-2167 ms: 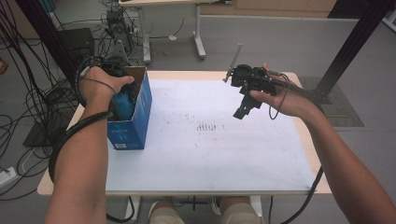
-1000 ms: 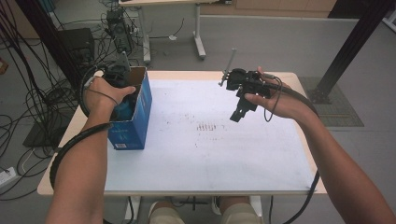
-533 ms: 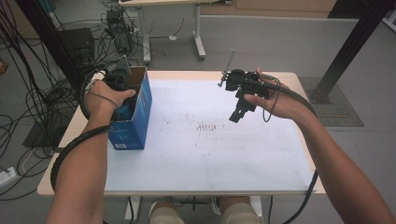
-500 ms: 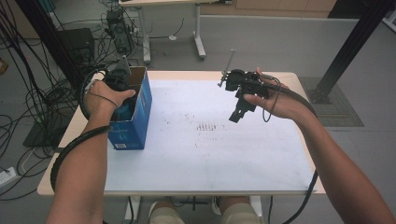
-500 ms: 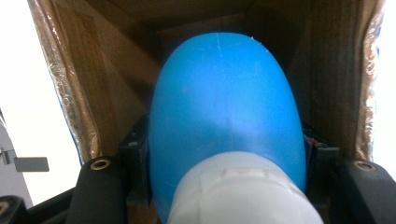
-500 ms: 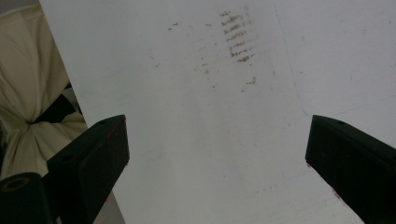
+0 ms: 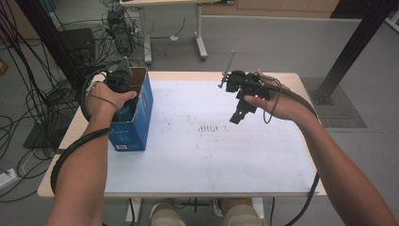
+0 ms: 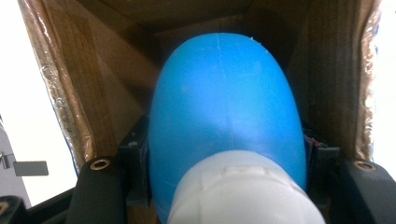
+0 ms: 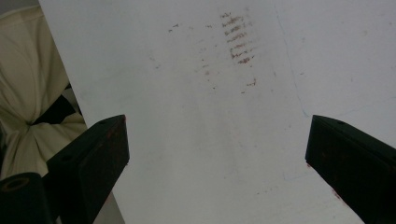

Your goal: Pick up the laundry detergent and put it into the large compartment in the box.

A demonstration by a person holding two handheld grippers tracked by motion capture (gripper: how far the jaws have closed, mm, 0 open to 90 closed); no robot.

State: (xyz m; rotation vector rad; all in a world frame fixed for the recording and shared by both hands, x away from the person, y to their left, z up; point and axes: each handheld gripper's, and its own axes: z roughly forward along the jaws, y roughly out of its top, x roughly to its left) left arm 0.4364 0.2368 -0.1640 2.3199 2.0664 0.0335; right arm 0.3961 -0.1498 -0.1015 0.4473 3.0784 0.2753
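Cardboard walls closed in around the left gripper [image 7: 123, 101], which reached down into the open blue cardboard box [image 7: 134, 117] standing near the left edge of the surface [image 7: 202, 160]. In the left gripper view its black jaws pinched a blue rounded plastic object with a white cap [image 8: 224, 140] from both sides, the object sitting deep inside the box between the brown inner walls. The grip looked meant either to set the object on the box floor or to lift it out — which of the two could not be told.

The right gripper [image 7: 237, 115] hung above the surface towards its far right part, jaws spread wide with nothing between them; the right gripper view looked down on bare white surface with a patch of faint reddish-brown marks [image 9: 238, 39]. Held clear like that, it seemed parked out of the way while the left hand [image 7: 106, 99] worked.

Compared with the earlier frames, little had changed: the left gripper stayed in the box, clamped as before, and the right gripper had drifted only slightly — lower and nearer the middle — without closing.
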